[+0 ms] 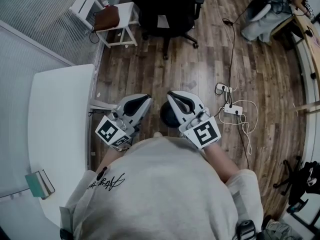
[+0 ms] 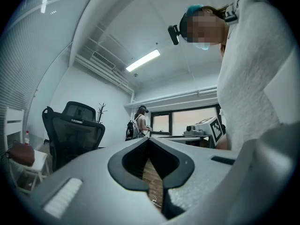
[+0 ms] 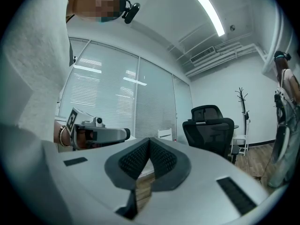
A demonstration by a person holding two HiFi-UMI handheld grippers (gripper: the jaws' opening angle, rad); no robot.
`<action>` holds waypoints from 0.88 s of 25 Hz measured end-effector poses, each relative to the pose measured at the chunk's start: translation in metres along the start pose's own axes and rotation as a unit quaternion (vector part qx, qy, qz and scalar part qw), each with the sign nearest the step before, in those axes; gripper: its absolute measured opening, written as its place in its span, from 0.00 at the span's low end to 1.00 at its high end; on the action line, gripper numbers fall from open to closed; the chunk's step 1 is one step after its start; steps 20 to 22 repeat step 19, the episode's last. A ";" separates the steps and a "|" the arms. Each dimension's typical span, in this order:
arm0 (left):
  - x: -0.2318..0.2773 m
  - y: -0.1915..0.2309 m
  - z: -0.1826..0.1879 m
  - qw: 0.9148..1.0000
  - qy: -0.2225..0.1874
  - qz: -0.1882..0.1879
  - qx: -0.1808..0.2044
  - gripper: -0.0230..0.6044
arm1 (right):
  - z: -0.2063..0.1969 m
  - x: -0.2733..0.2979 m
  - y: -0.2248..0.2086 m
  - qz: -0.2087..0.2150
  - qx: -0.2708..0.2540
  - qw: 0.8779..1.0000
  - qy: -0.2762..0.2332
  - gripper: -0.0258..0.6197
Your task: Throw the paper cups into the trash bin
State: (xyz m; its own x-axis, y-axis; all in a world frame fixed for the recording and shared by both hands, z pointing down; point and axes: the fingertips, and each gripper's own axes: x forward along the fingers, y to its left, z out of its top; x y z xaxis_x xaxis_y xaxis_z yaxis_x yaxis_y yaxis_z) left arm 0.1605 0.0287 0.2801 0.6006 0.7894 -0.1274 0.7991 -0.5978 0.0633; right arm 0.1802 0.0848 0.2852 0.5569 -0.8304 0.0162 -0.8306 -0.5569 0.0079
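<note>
Head view, clock directions taken from the two grippers at centre frame.

- Left gripper (image 2: 148,139): held close against the person's grey sweatshirt (image 1: 165,184), pointing toward 12 o'clock. Its own view shows the jaws closed, tips meeting, with nothing between them; only floor shows through the slot below the tips.
- Right gripper (image 3: 149,139): just beside the left one at its 3 o'clock, pointing the same way. Jaws closed tip to tip, with nothing between them.
- The marker cubes sit at the near ends of both grippers, against the sweatshirt.
- Dark round shape (image 1: 169,117) at the inner side of the right gripper, low between the two; cannot tell what it is.
- Paper cups and trash bin: cannot place either in any view.

Surroundings:
- White worktop (image 1: 55,114) at 9 o'clock, with a small teal box (image 1: 40,183) near its 7 o'clock end.
- Black office chair (image 1: 165,9) at 12 o'clock, well apart.
- White stool (image 1: 117,26) carrying a brown bag (image 1: 106,17), at 11 o'clock.
- Power strip (image 1: 233,109) with loose white cable, on the wood floor (image 1: 260,74) at 3 o'clock.
- Left gripper view: a second person with a backpack (image 2: 136,124) stands far off near a window, at 12 o'clock above the jaws.
- Right gripper view: coat stand (image 3: 242,114) at 3 o'clock, beside the chair.
</note>
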 end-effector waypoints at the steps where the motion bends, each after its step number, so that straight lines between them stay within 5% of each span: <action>1: -0.001 0.001 -0.001 1.000 0.002 0.002 0.000 0.04 | -0.001 0.000 0.000 -0.001 0.000 1.000 0.002 0.05; 22: -0.010 0.010 -0.004 1.000 -0.002 0.031 -0.002 0.04 | -0.014 -0.005 0.001 -0.002 0.011 1.000 0.013 0.05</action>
